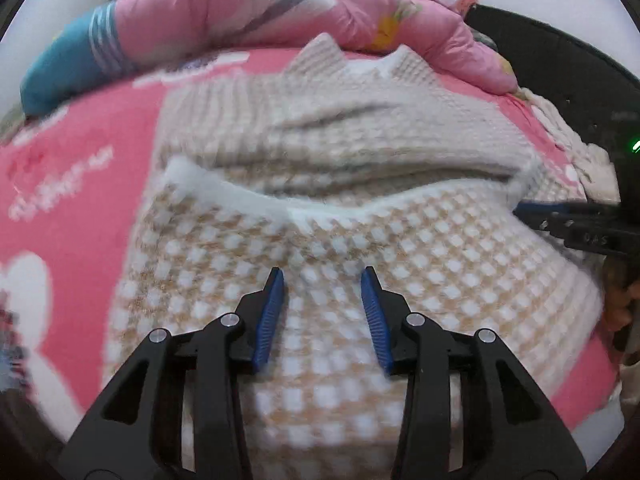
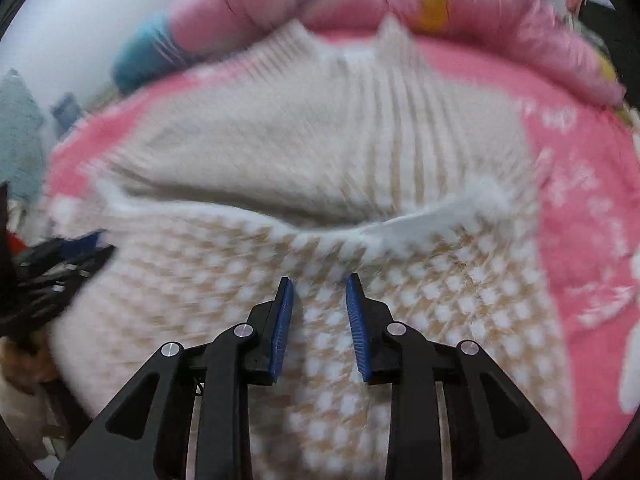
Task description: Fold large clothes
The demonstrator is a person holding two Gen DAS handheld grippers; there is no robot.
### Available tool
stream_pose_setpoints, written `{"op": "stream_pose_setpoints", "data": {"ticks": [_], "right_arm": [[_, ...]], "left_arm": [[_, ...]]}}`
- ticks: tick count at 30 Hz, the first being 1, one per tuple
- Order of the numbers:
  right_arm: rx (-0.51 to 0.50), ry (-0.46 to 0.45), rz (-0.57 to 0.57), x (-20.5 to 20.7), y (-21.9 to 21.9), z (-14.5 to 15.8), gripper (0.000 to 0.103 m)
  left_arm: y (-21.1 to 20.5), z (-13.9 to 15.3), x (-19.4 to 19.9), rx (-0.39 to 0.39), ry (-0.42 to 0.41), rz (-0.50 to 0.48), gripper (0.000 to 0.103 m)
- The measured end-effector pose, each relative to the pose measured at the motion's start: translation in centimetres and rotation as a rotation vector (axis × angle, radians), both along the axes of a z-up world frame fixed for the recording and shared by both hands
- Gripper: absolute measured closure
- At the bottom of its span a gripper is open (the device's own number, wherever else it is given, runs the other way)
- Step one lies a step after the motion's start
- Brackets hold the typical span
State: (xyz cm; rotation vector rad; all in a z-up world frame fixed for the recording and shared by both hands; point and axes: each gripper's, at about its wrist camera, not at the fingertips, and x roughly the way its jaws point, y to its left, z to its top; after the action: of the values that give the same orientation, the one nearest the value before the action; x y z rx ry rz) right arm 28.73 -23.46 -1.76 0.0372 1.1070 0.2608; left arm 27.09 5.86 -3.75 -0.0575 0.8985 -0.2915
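Observation:
A beige-and-white waffle-knit sweater lies on the pink bed sheet, its near part folded up over the body, with a fluffy white hem across the middle. My left gripper hovers over the checked near layer, jaws apart with only cloth below. My right gripper stands the same way over the sweater, open, near the white hem. Each gripper shows in the other's view: the right one at the sweater's right edge, the left one at its left edge. Both views are motion-blurred.
A rolled pink quilt lies along the far side of the bed, touching the sweater's collar. A blue striped pillow sits at its left end. Pink sheet borders the sweater on both sides.

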Motion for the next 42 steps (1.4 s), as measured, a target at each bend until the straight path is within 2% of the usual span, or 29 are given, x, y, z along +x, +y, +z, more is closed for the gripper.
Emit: {"op": "stream_pose_setpoints", "data": {"ticks": [2, 6, 9, 11, 12, 14, 15, 16, 18, 20, 23, 25, 26, 28, 29, 31, 33, 35, 37, 39, 40, 42], "right_arm": [[0.075, 0.024, -0.032, 0.3, -1.0, 0.7, 0.078], [0.057, -0.016, -0.018, -1.5, -0.9, 4.4, 0.077], [0.161, -0.033, 0.067, -3.2, 0.3, 6.5, 0.076], [0.194, -0.022, 0.125, -3.7, 1.9, 6.1, 0.076], [0.186, 0.003, 0.143, -3.6, 2.8, 5.0, 0.076], [0.120, 0.051, 0.150, -2.7, 4.6, 1.6, 0.075], [0.088, 0.013, 0.164, -2.5, 5.3, 0.6, 0.075], [0.063, -0.003, 0.174, -2.2, 5.9, 0.4, 0.076], [0.064, 0.015, 0.147, -2.2, 5.9, 1.4, 0.076], [0.050, -0.011, 0.145, -3.4, 6.1, 3.8, 0.076], [0.074, -0.063, 0.210, -6.8, 6.9, 6.5, 0.076], [0.037, -0.072, 0.247, -8.7, 7.2, 6.8, 0.076], [-0.003, -0.053, 0.251, -9.2, 7.7, 5.8, 0.076], [-0.053, -0.006, 0.229, -8.8, 8.4, 2.4, 0.075], [-0.059, -0.013, 0.229, -8.5, 8.9, 1.3, 0.074], [-0.043, -0.016, 0.210, -8.0, 9.2, 1.2, 0.074], [-0.029, -0.016, 0.183, -8.5, 8.9, 3.1, 0.074], [-0.034, -0.055, 0.207, -9.8, 8.9, 5.2, 0.074], [-0.017, -0.074, 0.229, -11.0, 8.9, 5.9, 0.074], [-0.048, -0.048, 0.228, -11.5, 9.4, 4.3, 0.074], [-0.072, -0.028, 0.223, -11.1, 9.9, 2.2, 0.074], [-0.064, -0.040, 0.216, -10.7, 10.1, 0.6, 0.073]], "left_arm": [[0.9, 0.7, 0.0, -0.033, 0.004, 0.019, 0.069], [1.9, 3.1, -1.8, 0.003, -0.047, 0.014, 0.070], [1.7, 6.0, -3.4, -0.133, -0.071, -0.095, 0.070], [0.5, 6.7, -4.1, -0.133, -0.084, -0.140, 0.069], [-0.4, 6.1, -3.9, -0.105, -0.070, -0.144, 0.069], [-2.5, 3.4, -2.6, -0.014, 0.010, -0.122, 0.069], [-3.2, 1.4, -1.8, 0.028, 0.065, -0.110, 0.068], [-2.9, 0.0, -1.3, 0.019, 0.073, -0.100, 0.068], [-1.9, 1.2, -1.8, -0.040, 0.054, -0.079, 0.069], [-0.9, 3.1, -2.9, -0.056, 0.029, -0.051, 0.071], [0.3, 5.6, -5.3, -0.123, -0.029, -0.111, 0.071], [0.0, 5.8, -6.8, -0.159, -0.028, -0.162, 0.069], [-0.6, 5.1, -6.7, -0.136, -0.010, -0.164, 0.069], [-2.4, 2.0, -6.2, -0.008, 0.048, -0.138, 0.066], [-2.9, 0.4, -6.0, 0.027, 0.043, -0.131, 0.066], [-3.2, 0.3, -6.3, 0.055, -0.012, -0.116, 0.066], [-2.8, 2.1, -7.0, 0.024, -0.017, -0.086, 0.068], [-2.4, 3.8, -8.3, -0.040, -0.064, -0.113, 0.068], [-2.3, 4.3, -9.5, -0.056, -0.092, -0.136, 0.064], [-2.8, 2.3, -8.7, 0.013, -0.034, -0.114, 0.061], [-3.1, 1.1, -7.9, 0.040, -0.008, -0.102, 0.060], [-3.0, -0.1, -7.7, 0.045, -0.035, -0.090, 0.060]]}}
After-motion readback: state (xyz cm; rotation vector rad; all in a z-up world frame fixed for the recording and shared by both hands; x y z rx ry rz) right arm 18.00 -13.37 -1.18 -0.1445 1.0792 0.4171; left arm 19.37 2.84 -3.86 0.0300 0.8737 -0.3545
